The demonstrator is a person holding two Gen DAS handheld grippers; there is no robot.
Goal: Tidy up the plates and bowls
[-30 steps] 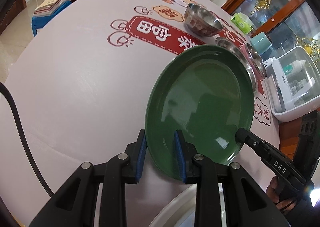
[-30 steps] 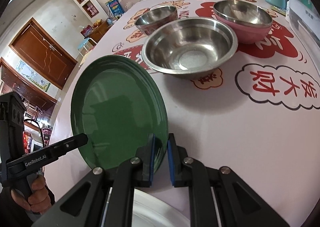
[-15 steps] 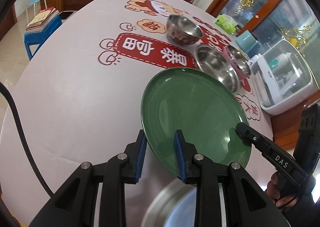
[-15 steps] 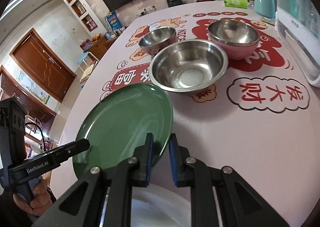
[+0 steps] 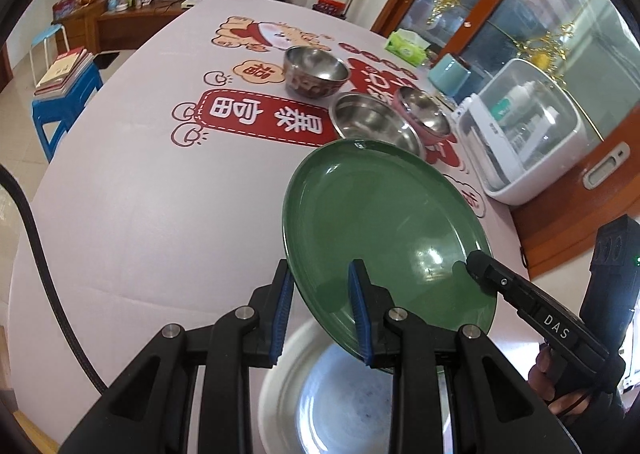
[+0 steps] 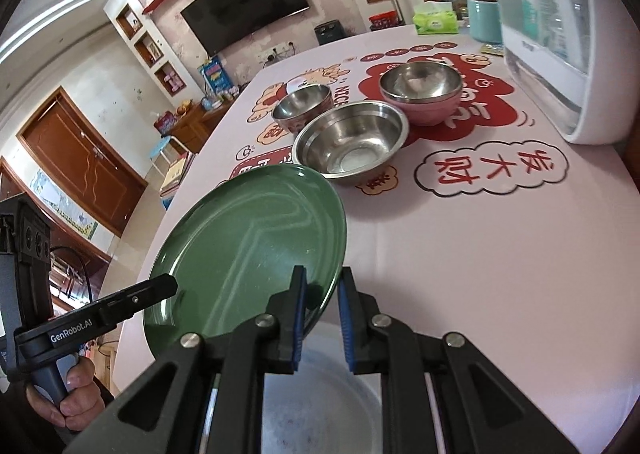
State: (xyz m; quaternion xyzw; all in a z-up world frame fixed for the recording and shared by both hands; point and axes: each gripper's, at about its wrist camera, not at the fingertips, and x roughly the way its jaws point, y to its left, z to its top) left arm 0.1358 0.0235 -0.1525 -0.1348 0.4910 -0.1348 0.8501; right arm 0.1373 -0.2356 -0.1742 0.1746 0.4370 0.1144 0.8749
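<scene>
**A:** What are my two tools holding?

**B:** I have the green plate (image 5: 384, 230) in both. My left tool (image 5: 320, 310) pinches its near rim, one blue pad under and one on top. My right tool (image 6: 322, 310) pinches the other side of the rim the same way. The plate is up off the table (image 5: 152, 214) and tilted.

**A:** What is under it?

**B:** A white plate (image 5: 280, 374) lies right below, close to me. I only see part of it. The tools' black arms and the green plate cover the rest, and it looks blurry.

**A:** Where are the bowls?

**B:** Farther back on the table. There is a big steel bowl (image 6: 350, 140), a pink bowl (image 6: 420, 92) with a shiny inside just beside it, and a small steel bowl (image 6: 302, 106) behind. In the left view the green plate hides the big bowl's near edge.

**A:** Can you see the person?

**B:** Only a hand (image 6: 76, 394) on the left tool's handle, low in the corner of the right view. In the left view the other hand is mostly hidden behind the right tool's grip.

**A:** Anything else?

**B:** A white box with a clear lid (image 5: 524, 138) sits at the table's right side, with bottles inside. I cannot read them. A green tissue pack (image 6: 434, 22) is far back.
</scene>
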